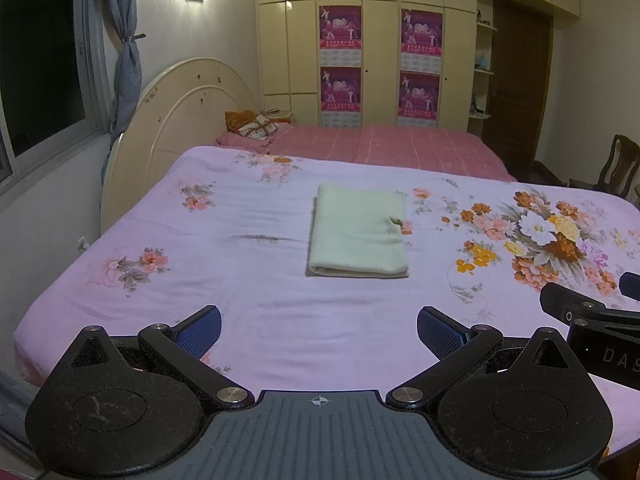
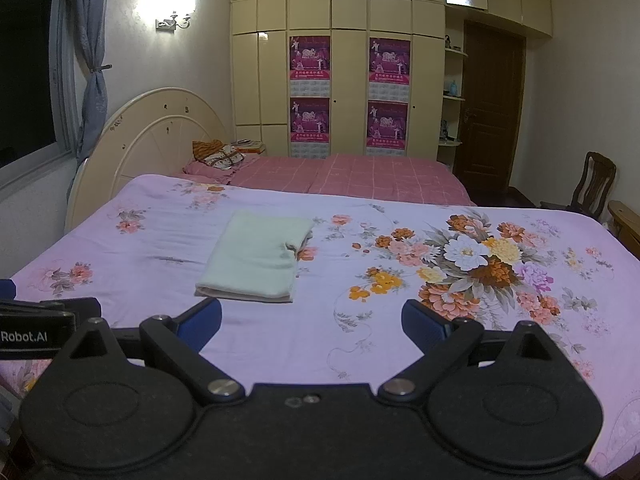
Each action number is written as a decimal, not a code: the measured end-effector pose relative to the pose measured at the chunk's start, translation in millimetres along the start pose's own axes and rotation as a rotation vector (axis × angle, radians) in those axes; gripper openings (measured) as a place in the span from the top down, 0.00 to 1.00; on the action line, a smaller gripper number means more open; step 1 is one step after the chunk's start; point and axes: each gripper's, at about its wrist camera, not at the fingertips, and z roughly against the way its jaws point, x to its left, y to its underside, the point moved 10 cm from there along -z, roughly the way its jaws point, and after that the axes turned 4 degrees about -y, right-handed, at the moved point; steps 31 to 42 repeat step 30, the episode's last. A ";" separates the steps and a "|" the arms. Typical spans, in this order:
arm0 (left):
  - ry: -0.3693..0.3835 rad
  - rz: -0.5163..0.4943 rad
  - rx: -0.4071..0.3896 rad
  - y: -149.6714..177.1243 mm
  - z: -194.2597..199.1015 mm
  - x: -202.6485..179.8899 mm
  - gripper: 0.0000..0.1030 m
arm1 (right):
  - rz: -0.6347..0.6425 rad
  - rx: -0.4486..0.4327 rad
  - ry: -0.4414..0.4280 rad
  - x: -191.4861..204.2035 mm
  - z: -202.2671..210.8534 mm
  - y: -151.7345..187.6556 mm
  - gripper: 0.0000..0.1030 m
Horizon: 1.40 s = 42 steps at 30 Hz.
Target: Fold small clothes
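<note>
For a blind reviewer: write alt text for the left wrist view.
A folded pale green cloth lies flat on a lilac floral bedsheet. The open, empty left gripper hovers short of it, and the right gripper pokes in at the right edge.

One folded cloth (image 1: 358,232), four posters (image 1: 340,32).

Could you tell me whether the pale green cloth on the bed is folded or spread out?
Folded. The pale green cloth lies as a compact rectangle with stacked layers showing along its near edge.

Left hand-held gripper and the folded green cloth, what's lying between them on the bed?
Nothing: only bare floral bedsheet lies between the open left hand-held gripper and the folded green cloth, as the left wrist view shows.
</note>
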 end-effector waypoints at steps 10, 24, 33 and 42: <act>-0.004 -0.001 0.006 -1.7 -6.9 -3.8 0.00 | -0.001 0.010 -0.003 -2.5 -6.8 1.8 0.06; 0.013 0.001 0.014 -1.7 -20.8 -10.9 0.00 | 0.003 0.020 -0.012 -6.9 -15.1 2.8 0.06; 0.000 -0.028 0.020 -5.8 -34.6 -13.6 0.00 | 0.006 0.037 -0.014 -10.7 -25.5 3.7 0.06; 0.000 -0.028 0.020 -5.8 -34.6 -13.6 0.00 | 0.006 0.037 -0.014 -10.7 -25.5 3.7 0.06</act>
